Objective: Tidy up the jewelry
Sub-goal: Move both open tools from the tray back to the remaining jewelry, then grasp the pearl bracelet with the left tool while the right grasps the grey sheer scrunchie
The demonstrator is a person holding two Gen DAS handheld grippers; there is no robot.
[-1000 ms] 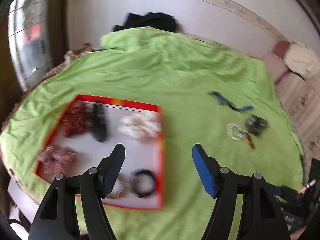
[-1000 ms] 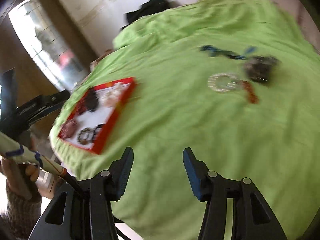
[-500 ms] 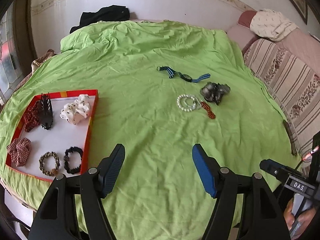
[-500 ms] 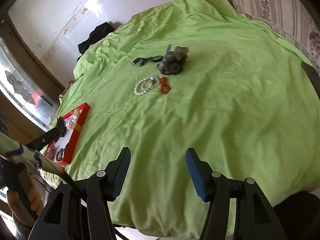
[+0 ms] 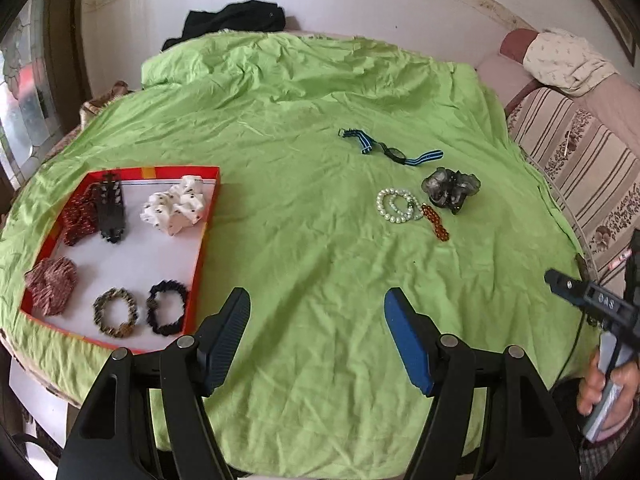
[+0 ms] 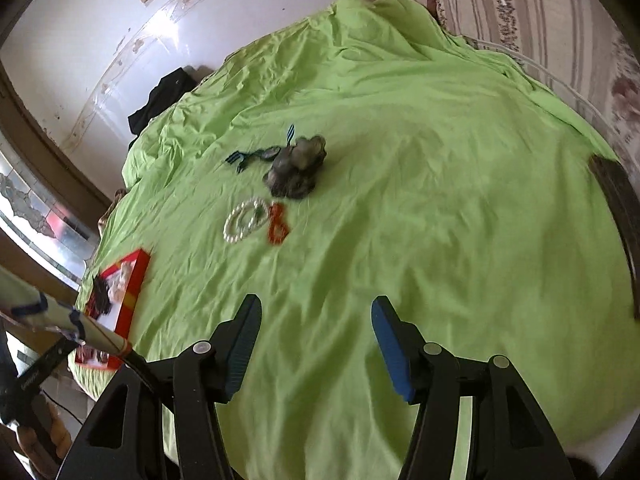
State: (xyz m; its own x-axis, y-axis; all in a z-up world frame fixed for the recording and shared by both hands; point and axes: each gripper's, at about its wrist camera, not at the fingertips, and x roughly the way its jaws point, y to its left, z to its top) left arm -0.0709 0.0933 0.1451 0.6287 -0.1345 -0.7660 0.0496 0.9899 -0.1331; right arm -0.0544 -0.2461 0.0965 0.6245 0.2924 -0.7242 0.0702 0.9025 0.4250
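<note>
Six hair pieces lie in the red tray (image 5: pixel 208 216): white scrunchie (image 5: pixel 174 204), black claw clip (image 5: pixel 110 208), black scrunchie (image 5: pixel 167 307). Outside on the green bed sheet (image 5: pixel 312 248) stay the pearl bracelets (image 5: pixel 396 205) and striped watch (image 5: pixel 390 151). Left gripper (image 5: pixel 316 328) and right gripper (image 6: pixel 316 334) both hang released, grasping nothing.

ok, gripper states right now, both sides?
Left gripper: open, nothing between its fingers.
Right gripper: open, nothing between its fingers.
</note>
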